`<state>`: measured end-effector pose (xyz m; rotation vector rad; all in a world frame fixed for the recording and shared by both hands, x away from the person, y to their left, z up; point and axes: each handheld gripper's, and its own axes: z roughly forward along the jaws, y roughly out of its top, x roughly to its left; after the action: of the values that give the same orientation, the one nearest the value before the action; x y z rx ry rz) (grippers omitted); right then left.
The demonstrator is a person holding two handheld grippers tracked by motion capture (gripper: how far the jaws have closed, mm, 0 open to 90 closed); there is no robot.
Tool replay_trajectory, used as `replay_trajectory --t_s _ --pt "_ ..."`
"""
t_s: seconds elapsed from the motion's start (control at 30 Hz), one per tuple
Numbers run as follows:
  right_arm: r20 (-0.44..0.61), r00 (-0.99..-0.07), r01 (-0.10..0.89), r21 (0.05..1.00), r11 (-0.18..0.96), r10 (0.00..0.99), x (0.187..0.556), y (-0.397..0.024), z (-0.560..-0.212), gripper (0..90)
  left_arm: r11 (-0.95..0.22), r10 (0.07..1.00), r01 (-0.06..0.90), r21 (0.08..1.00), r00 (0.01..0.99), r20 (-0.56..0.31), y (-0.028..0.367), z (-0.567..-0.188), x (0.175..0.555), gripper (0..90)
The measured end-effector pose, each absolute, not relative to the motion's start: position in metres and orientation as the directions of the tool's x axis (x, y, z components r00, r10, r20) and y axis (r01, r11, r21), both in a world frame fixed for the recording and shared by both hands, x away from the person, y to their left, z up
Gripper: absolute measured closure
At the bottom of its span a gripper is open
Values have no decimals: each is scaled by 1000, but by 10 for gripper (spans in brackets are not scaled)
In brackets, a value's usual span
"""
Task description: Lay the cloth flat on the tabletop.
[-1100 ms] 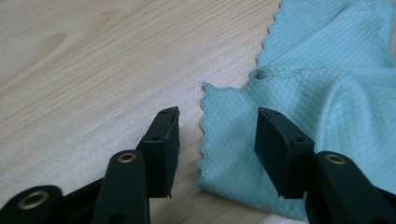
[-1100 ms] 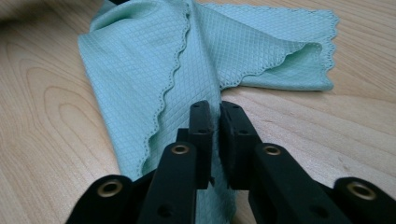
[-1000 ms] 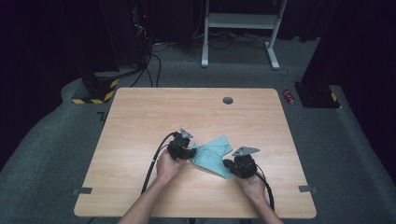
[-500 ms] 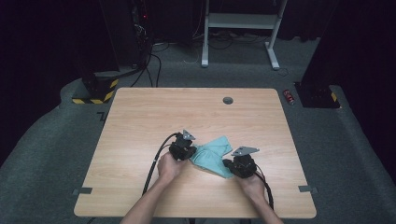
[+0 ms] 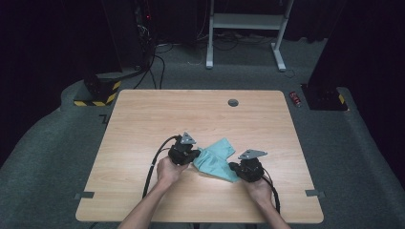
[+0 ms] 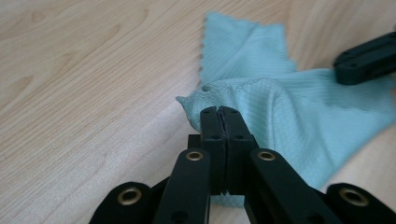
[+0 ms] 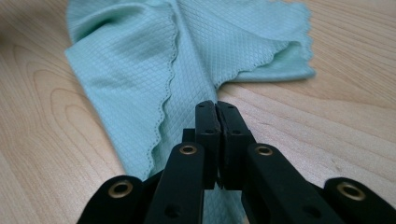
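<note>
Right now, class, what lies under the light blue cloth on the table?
The cloth lies on the wooden table, folded over itself so one layer covers another. Both the left gripper and right gripper pinch its edges. Whatever the folds cover is hidden.

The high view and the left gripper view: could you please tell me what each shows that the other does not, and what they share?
High view alone: the person's hands, the right one, the table's far edge with its round hole, and the floor. Left gripper view alone: the left gripper with fingers shut on a raised edge of the cloth, and the cloth's woven texture. Shared: the teal cloth, the wooden table and both grippers.
</note>
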<state>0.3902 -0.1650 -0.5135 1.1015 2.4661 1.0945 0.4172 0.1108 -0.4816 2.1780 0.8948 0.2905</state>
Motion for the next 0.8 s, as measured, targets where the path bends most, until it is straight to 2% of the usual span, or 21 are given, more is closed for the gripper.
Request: replay_trajectory --t_s 0.23,0.57,0.8 --pt "87 -705 535 717 447 703 386 -164 -511 882 -496 627 448 744 778 -50 126 -479 386 890" --pt "72 -720 528 703 477 691 384 -157 -513 886 -463 636 471 751 767 -89 140 -483 377 886" --pt "60 -708 542 686 486 704 384 -160 -513 888 -479 629 451 753 775 -64 153 -482 360 886"
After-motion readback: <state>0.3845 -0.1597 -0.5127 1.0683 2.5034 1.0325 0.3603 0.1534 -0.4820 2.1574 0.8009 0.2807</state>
